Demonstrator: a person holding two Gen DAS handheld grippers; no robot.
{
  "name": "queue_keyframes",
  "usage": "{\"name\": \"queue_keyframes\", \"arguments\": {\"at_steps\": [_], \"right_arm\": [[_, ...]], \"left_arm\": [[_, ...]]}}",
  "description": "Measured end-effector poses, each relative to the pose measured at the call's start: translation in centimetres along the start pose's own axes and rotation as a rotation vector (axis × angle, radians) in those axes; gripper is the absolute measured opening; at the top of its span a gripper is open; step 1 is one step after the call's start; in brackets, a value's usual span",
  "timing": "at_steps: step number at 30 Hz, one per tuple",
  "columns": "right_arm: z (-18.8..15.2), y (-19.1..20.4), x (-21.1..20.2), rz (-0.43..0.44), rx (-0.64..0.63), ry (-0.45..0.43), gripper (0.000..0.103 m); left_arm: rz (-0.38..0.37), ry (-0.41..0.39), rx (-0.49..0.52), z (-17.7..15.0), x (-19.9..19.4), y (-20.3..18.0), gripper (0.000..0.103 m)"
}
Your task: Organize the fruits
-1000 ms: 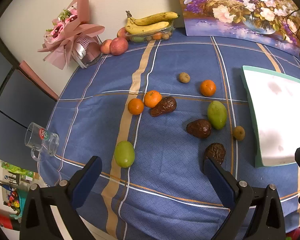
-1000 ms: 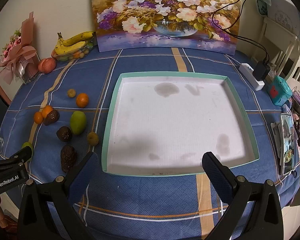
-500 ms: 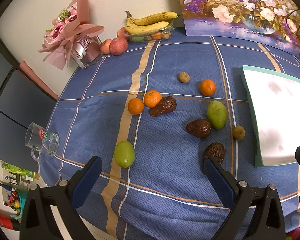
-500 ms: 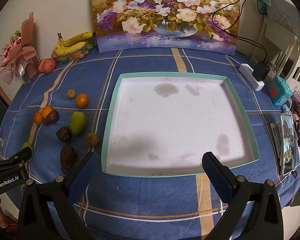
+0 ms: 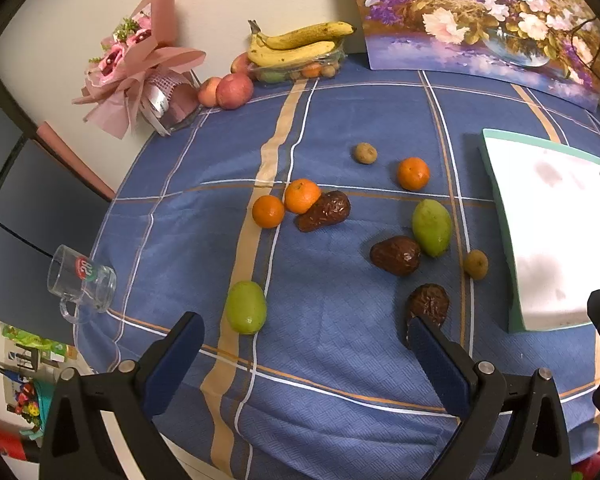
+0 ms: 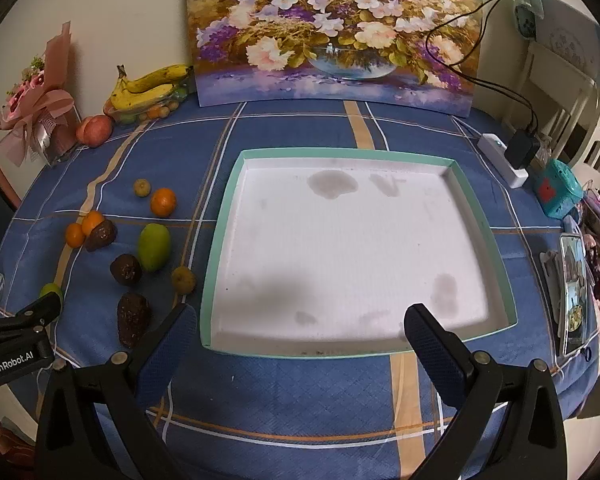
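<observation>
Ahead of the right gripper (image 6: 300, 330), whose jaws stand wide apart and grasp nothing, the teal-rimmed tray (image 6: 482, 216) lies bare except for a few stains. No fruit is in it, so by my reckoning the sorting has not begun and every piece is left to move.

Ahead of the left gripper (image 5: 306, 344), likewise spread and empty, the loose fruit is scattered on the blue cloth. I count three oranges (image 5: 413, 173), two green mangoes (image 5: 245, 307), three dark brown avocados (image 5: 396, 255) and two small brownish fruits (image 5: 366, 153): ten pieces. One avocado (image 5: 428, 304) sits just beyond its right finger, one mango just beyond its left.

Farther off, against the wall, sit bananas (image 5: 300, 42) and apples (image 5: 234, 91), perhaps not part of the job.
</observation>
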State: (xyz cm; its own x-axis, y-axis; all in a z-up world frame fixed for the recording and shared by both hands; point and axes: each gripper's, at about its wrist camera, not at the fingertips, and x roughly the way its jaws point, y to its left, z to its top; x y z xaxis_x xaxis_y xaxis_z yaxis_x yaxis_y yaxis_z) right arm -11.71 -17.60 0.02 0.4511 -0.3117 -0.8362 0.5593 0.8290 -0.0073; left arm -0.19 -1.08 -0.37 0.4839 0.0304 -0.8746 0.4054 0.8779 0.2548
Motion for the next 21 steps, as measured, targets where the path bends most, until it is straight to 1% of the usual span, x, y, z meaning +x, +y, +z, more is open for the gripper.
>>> {"name": "queue_keyframes", "arguments": {"at_steps": [4,8,10,13,16,19,21], "right_arm": [[0.0,0.2,-0.1,0.001,-0.011,-0.010,0.103],[0.0,0.3,-0.3,0.009,-0.005,-0.030,0.103],[0.1,0.2,-0.4,0.022,0.002,-0.042,0.103],[0.3,0.5,-0.5,0.049,0.003,-0.054,0.103],[0.3,1.0,-0.6,0.070,-0.008,-0.067,0.103],[0.4,1.6,-0.6,0.089,-0.014,-0.075,0.103],[0.6,2.0,-0.5,0.103,-0.026,-0.085,0.103]], "left_arm": [[-0.034,0.024,-0.022,0.0,0.6,0.4,0.103],[-0.081,0.030,-0.060,0.2,1.0,1.2,0.103],[-0.092,0.031,-0.077,0.2,1.2,1.6,0.103],[-0.114,0.015,-0.093,0.3,1.3,2.4,0.103],[-0.128,-0.017,-0.093,0.5,1.2,3.1,0.103],[-0.171,-0.037,-0.114,0.7,1.3,4.2,0.103],[-0.204,-0.065,-0.137,0.8,1.4,5.4,0.103]]}}
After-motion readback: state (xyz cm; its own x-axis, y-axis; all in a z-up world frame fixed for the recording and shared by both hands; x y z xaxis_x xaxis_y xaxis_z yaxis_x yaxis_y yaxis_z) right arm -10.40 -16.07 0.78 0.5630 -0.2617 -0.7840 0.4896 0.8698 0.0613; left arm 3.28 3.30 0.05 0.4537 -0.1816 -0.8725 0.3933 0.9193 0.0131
